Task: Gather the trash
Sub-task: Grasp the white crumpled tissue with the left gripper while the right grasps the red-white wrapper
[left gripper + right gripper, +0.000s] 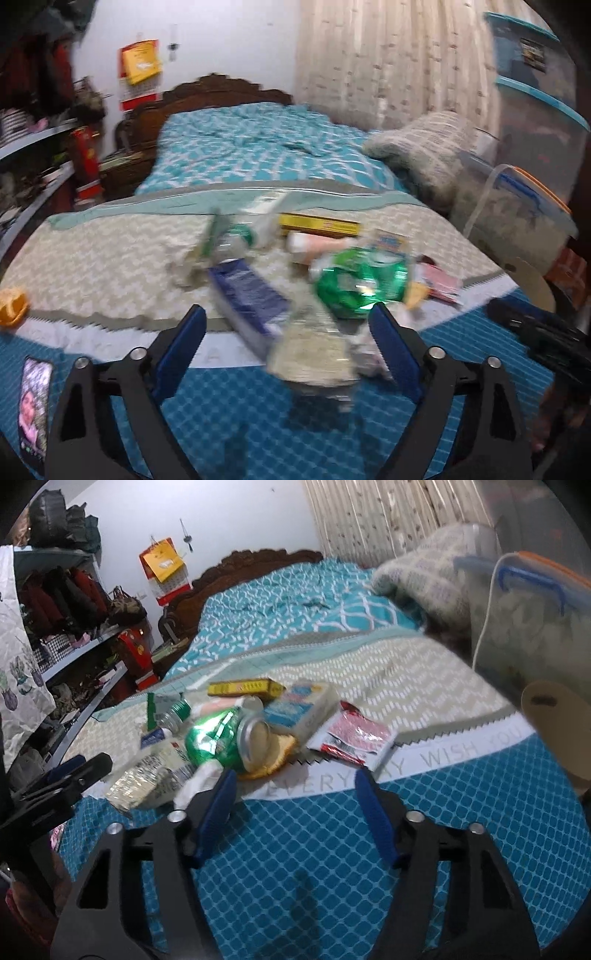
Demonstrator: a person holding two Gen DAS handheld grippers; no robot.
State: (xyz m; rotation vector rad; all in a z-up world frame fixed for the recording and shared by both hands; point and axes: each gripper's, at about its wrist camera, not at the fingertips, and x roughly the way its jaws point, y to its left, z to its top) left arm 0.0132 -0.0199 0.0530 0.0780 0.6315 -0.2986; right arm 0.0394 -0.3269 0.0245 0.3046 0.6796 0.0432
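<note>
Between spread left hand-held gripper [288,325] fingers: clear plastic bottle [314,354], seemingly unpinched, blurred.

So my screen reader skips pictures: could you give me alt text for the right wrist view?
The open right gripper hovers over a teal patterned bedspread, empty, facing a heap of trash: a crushed green drink can, a clear plastic bottle, a yellow carton and a red-and-white foil sachet. The left gripper shows at the left edge.
</note>
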